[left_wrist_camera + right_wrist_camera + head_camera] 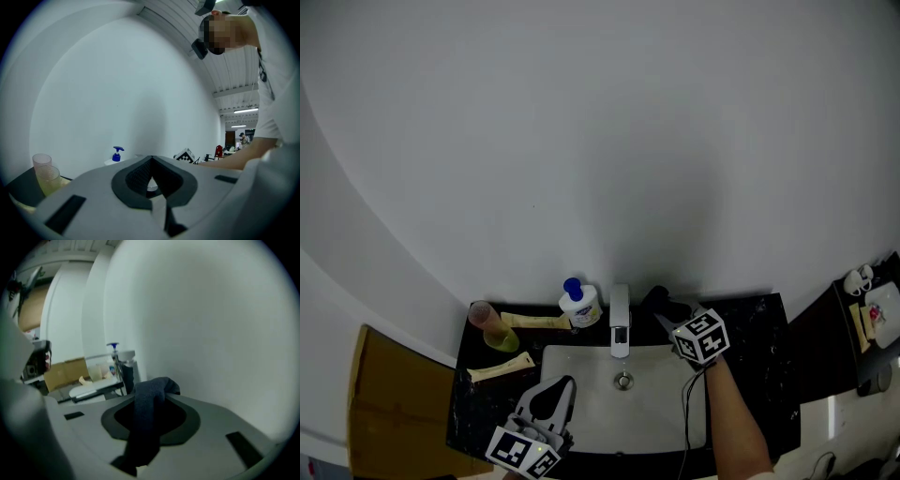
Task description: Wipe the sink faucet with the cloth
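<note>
**Step in hand: bringing the cloth to the faucet.** The right tool is pinching the dark cloth. In the right gripper view the cloth is clamped between the jaws, bunched above them with a tail hanging down in front. The cloth sits over the back of the worktop, just right of the faucet. It appears to be apart from the faucet, so wiping has probably not begun.

**Left tool.** The left tool hovers over the front left corner of the sink, well apart from the faucet. Its jaws are pressed together at the tips with nothing between them.

**Next move (judgement).**
1. Shift the right tool leftward until the bunched cloth meets the faucet body.
2. Press with the cloth only, keeping the hard jaw tips off the metal.
3. Run the cloth along the top and spout, then down the sides.

**Surroundings and obstructions.**
- A soap bottle with a blue pump stands just left of the faucet. A stroke carried too far round that side could knock it.
- A cup and two beige packets lie further left, outside the likely wiping path.
- The wall is close behind the faucet, leaving little room at the rear.
</note>
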The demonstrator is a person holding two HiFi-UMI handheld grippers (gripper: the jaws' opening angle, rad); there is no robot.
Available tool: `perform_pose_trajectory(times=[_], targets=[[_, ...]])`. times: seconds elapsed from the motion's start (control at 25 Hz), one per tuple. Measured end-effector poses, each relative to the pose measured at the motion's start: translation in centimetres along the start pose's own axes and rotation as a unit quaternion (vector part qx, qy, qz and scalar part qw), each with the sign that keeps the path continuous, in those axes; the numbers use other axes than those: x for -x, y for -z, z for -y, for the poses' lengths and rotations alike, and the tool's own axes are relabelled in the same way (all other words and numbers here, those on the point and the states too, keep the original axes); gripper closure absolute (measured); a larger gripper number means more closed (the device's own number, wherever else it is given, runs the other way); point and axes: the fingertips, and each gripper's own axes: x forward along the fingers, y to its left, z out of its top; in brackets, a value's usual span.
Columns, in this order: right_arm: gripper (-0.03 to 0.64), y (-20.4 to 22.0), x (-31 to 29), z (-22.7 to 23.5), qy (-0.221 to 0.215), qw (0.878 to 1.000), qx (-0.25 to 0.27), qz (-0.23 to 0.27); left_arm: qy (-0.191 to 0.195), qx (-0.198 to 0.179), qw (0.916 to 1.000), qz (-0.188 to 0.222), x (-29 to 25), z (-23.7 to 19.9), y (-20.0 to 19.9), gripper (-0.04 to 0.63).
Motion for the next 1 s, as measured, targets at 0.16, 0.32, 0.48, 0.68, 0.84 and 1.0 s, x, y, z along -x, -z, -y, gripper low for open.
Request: perform_pose_trajectory(times=[0.16,0.32,0.48,0.68,0.84,1.0], targets=[[0.514,3.6,-2.4,-1.6,0.003,0.994,0.071,-0.084,-0.008,0.0,1.0,0.001,0.2,-0.4,0.0,0.597],[0.514,3.8,-4.3,-3.5,-0.008,0.991,0.094,-0.098,-0.013,0.003,0.9999,0.001,0.4,-0.6,0.2,0.597],[0.514,0.8,-3.8,-3.9,-0.011,0.997,0.072,-0.039,-0.017,0.005,0.9998,0.005,0.6,-0.9,0.0,0.597],[0.514,-9.2,1.5,-4.4,-0.038,0.99,0.043,0.13,-0.01,0.003,0.9999,0.008,-0.1,-0.7,-0.4,0.597],[0.514,-12.6,4.5,-3.5,-0.025,0.981,0.018,0.193,-0.014,0.003,0.9998,0.016,-0.7,-0.4,-1.2,0.597],[0.514,-5.6,1.4,-0.1,0.065,0.995,0.054,0.054,-0.006,0.004,0.9999,0.011,-0.3,-0.5,-0.7,0.597]])
